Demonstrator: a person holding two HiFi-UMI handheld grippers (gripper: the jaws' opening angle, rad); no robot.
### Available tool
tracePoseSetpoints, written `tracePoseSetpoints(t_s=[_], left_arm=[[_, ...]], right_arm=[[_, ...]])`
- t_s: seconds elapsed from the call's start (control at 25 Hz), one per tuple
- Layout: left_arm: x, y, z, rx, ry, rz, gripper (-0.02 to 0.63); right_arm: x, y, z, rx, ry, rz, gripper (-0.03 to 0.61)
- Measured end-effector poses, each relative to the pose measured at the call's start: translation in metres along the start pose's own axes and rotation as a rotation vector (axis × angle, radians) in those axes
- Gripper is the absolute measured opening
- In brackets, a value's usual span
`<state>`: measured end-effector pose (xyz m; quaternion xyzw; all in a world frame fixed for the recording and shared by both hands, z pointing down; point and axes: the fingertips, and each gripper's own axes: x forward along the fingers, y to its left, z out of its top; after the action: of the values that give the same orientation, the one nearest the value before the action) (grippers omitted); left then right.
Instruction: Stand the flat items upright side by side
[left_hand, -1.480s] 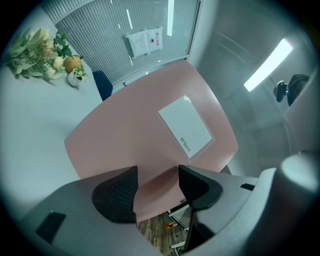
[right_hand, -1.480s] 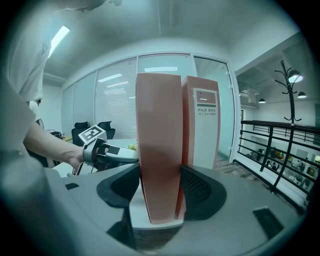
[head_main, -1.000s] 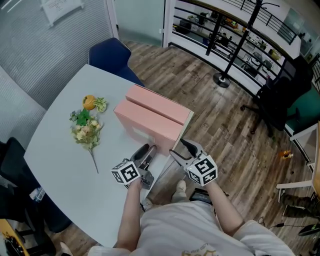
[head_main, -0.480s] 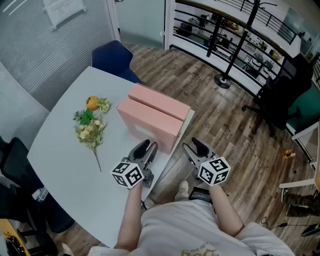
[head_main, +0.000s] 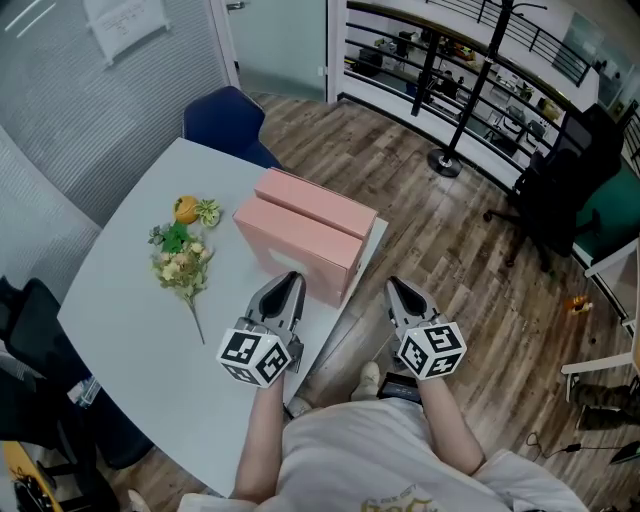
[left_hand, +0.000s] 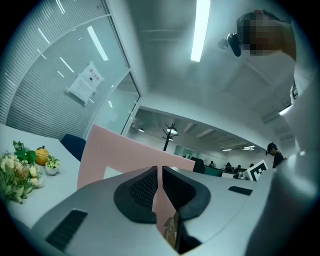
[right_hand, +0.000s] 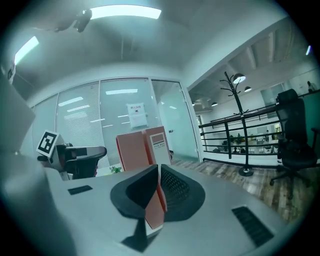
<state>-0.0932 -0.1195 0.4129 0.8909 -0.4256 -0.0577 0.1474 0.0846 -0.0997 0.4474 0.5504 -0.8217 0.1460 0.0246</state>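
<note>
Pink boxes (head_main: 300, 245): two, upright, adjacent; bouquet (head_main: 180, 262): one.

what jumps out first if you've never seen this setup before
Two pale pink flat cardboard boxes stand upright side by side near the right edge of the light grey table. Nearer the person hang the left gripper and the right gripper, jaws just closed with nothing between them. A spray of artificial flowers with an orange fruit lies on the table to the boxes' left.
</note>
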Motion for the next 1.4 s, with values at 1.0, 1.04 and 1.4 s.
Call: tracePoseSetpoints(t_s=[1.0,1.04,1.4], left_arm=[[0.001,0.012,-0.023,-0.047,0.073,0.047,0.019],[0.002,0.012,-0.023,-0.049,0.073,0.047,0.018],[0.004,0.008,-0.027,-0.058,0.082,0.043,0.019]], right_arm=[[0.002,0.011,-0.003,-0.097,0.043,-0.005,0.017],[0.003,0.011,-0.003,-0.099,0.045,-0.005,0.017],[0.000,0.007,-0.004,-0.095,0.046,-0.004,0.017]])
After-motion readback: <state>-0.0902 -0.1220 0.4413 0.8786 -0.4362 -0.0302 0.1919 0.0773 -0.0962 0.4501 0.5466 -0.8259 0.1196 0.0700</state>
